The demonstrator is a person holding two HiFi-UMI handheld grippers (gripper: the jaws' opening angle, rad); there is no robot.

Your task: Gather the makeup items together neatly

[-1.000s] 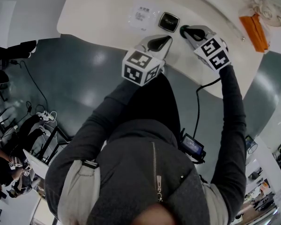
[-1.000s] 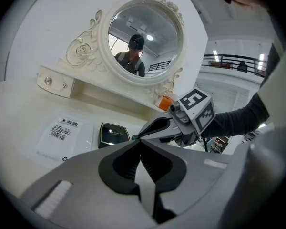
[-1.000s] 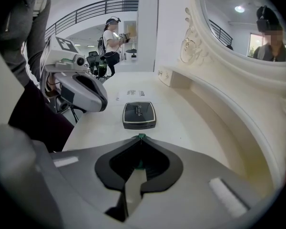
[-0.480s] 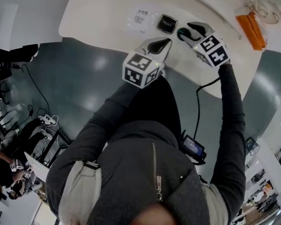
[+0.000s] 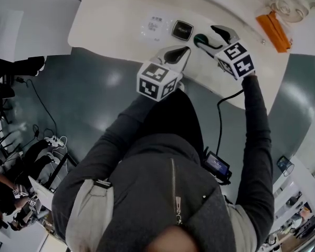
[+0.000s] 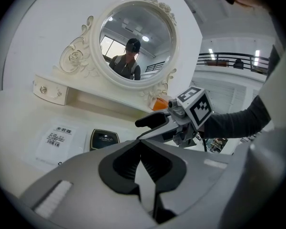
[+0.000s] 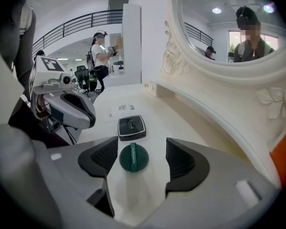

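The right gripper (image 7: 142, 156) has just been opening its jaws; they now stand apart on either side of the round dark-green powder puff (image 7: 133, 158), which lies free on the dressing table (image 5: 110, 14) toward its near edge. The puff sits just beside a black square compact (image 7: 131, 127), and a white labelled sachet (image 5: 153, 25) lies beyond that. The left gripper (image 6: 143, 161), its jaws together and empty, hangs over the near edge.

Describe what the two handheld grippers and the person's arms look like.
Both the left gripper and the right gripper have pale grey shells with black ribbed pads. Each carries a white cube printed with black square markers. A black cable trails from the right one. The arms are in the dark long sleeves of a zipped, hooded jacket.
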